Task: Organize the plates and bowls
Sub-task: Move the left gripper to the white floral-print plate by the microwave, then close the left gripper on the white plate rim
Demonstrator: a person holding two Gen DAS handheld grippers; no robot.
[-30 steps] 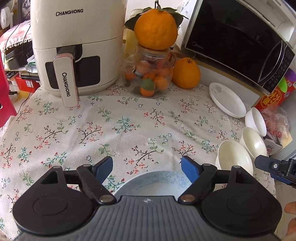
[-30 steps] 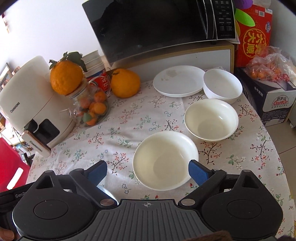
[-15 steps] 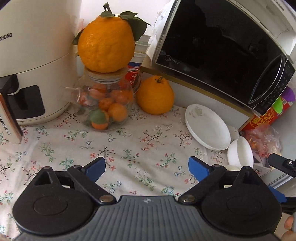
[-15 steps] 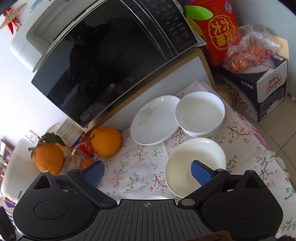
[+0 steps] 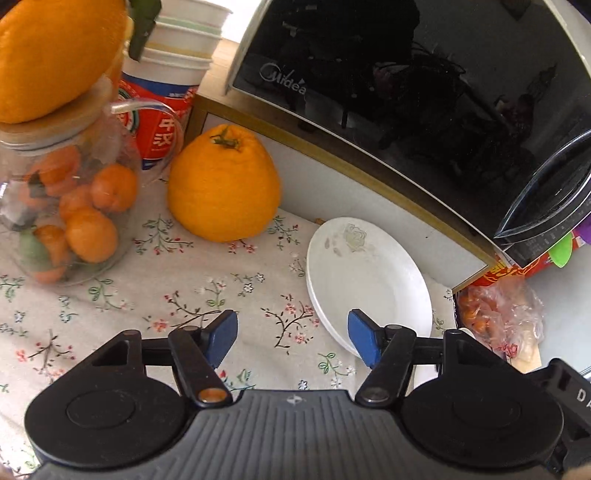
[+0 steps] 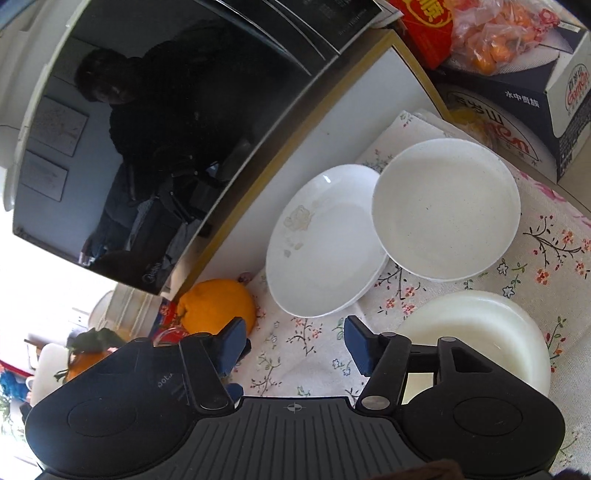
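Observation:
A white plate [image 5: 369, 280] with a faint rose print lies on the floral tablecloth [image 5: 207, 288] by the microwave's base. My left gripper [image 5: 291, 338] hovers at the plate's near left rim. Its jaws are closing with only cloth between them. In the right wrist view the same plate [image 6: 321, 243] lies ahead, and a white bowl [image 6: 447, 206] overlaps its right edge. A cream bowl [image 6: 476, 332] sits nearer, partly behind my right finger. My right gripper [image 6: 293, 347] is just short of the plate, its jaws closing on nothing.
A black microwave [image 5: 406, 92] on a white stand walls off the back. A large orange [image 5: 221, 188], a glass jar of small oranges [image 5: 70, 206] and stacked paper cups [image 5: 166, 85] stand to the left. A bag of oranges [image 6: 495, 33] and a carton [image 6: 546, 99] lie to the right.
Both grippers moved forward across the table toward the plate by the microwave. Their jaws narrowed. The right view rolled. The blue-patterned bowl beneath the left gripper has left view.

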